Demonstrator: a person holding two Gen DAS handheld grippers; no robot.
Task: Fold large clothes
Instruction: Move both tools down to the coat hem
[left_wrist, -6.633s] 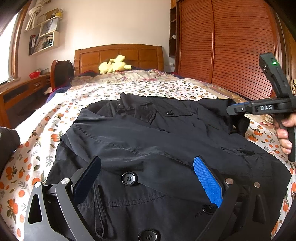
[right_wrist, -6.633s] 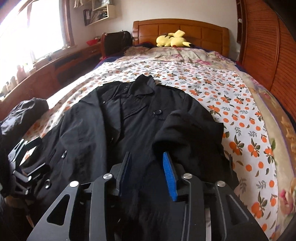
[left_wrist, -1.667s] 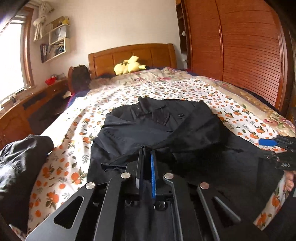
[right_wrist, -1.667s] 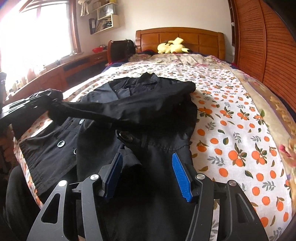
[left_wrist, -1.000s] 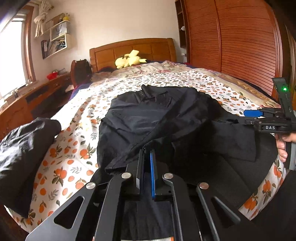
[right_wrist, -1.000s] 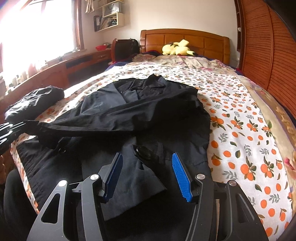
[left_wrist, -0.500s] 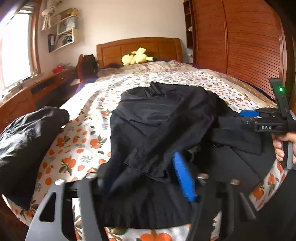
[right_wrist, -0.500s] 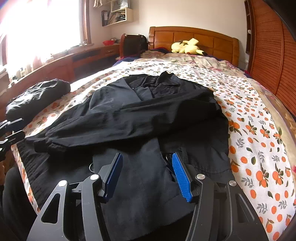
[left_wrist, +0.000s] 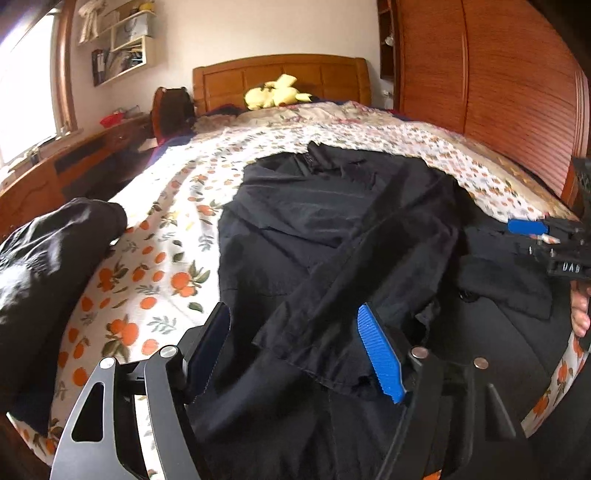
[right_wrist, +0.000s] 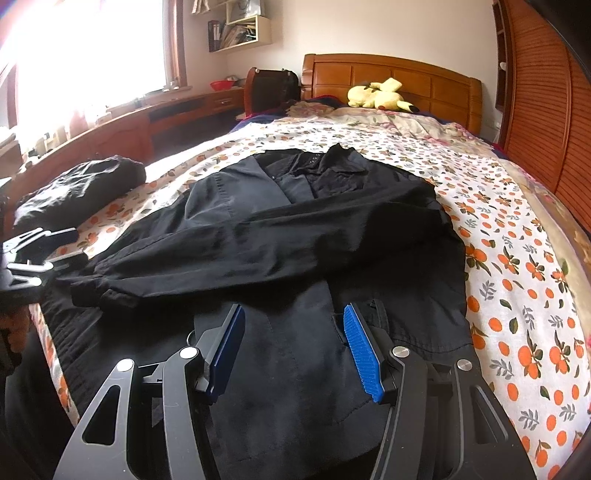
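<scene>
A large black coat (right_wrist: 295, 192) lies flat on the orange-print bedspread (right_wrist: 517, 277), collar toward the headboard. One sleeve (right_wrist: 258, 251) is folded across its chest, cuff at the left. In the left wrist view that sleeve (left_wrist: 369, 266) runs down to its cuff, which lies loose between the jaws of my left gripper (left_wrist: 291, 314); the jaws are opening and the pads do not press it. My right gripper (right_wrist: 293, 314) hovers open over the coat's lower front, holding nothing. Each gripper also shows in the other's view: the left gripper (right_wrist: 74, 245) and the right gripper (left_wrist: 524, 236).
A bundled dark garment (right_wrist: 81, 184) sits on the bed's left side. A yellow plush toy (right_wrist: 376, 96) lies by the wooden headboard (right_wrist: 424, 81). A slatted wardrobe (left_wrist: 498, 92) lines the right side, a wooden desk (right_wrist: 129, 122) the left. A hand (left_wrist: 580, 306) holds the right gripper.
My left gripper, shut on the sleeve cuff a second ago, has spread its jaws and let the cuff drop onto the coat, sinking a little. The right gripper shifted slightly over the coat.
</scene>
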